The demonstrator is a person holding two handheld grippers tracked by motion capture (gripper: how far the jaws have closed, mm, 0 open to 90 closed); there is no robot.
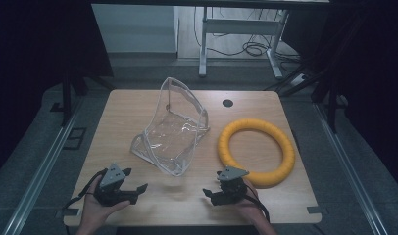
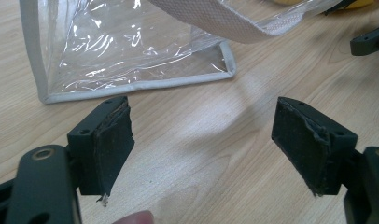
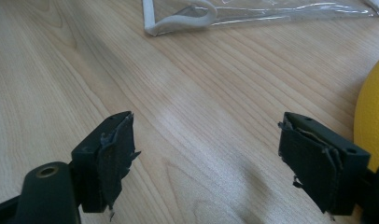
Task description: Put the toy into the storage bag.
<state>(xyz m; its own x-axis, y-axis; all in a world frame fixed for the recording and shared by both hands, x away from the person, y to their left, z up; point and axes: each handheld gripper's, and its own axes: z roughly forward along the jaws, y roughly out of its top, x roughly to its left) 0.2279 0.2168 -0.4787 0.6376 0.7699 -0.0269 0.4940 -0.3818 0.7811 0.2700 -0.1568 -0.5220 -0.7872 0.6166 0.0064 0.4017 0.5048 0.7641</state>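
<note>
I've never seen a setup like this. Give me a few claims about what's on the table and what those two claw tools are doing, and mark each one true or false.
1. The yellow ring lies flat on the table. True.
2. The left gripper is clamped on the clear bag. False: its jaws stand wide apart over bare wood, short of the bag.
3. The right gripper is open and holds nothing. True.
4. The ring sits inside the clear bag. False: it lies beside the bag, on the person's right.
5. The bag has a pale fabric trim along its edges. True.
</note>
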